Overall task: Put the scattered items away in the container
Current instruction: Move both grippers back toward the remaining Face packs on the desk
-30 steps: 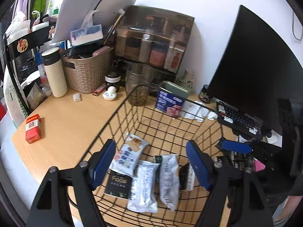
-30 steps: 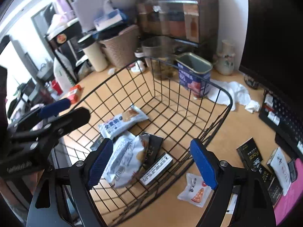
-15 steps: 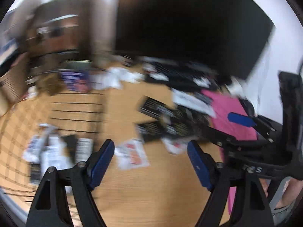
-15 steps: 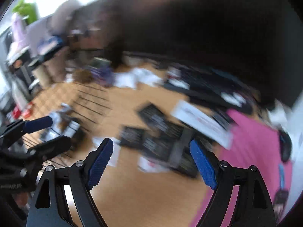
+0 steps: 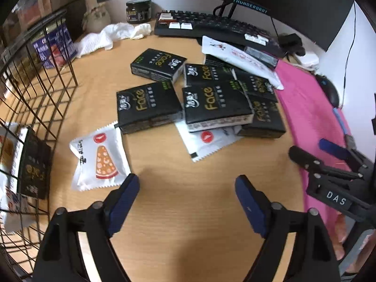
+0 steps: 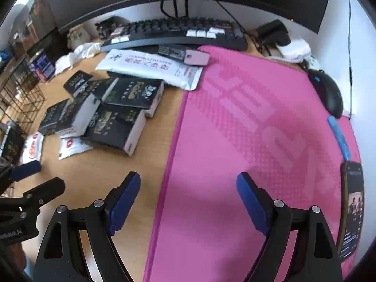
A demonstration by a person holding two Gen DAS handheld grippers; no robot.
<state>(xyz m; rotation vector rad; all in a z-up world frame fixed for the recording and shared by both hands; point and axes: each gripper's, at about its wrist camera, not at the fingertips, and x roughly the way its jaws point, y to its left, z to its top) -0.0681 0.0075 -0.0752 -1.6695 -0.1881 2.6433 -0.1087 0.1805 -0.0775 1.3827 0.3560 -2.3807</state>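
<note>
Both hand-held grippers gape empty, left hand-held gripper having just widened, white pizza-print snack packet at its 11 o'clock beside the black wire basket, so a sloppy pinch could just skid that slippery packet.

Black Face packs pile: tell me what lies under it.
Under the black Face packs, a white sachet with a red emblem sticks out at the near edge. Its far part is covered; anything else beneath cannot be seen.

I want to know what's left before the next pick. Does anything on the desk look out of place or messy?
Yes. The black tissue packs lie in a loose overlapping heap beside the wire basket, one covering part of a white snack packet. Another pizza snack packet lies alone near the basket. A crumpled white cloth sits behind.
</note>
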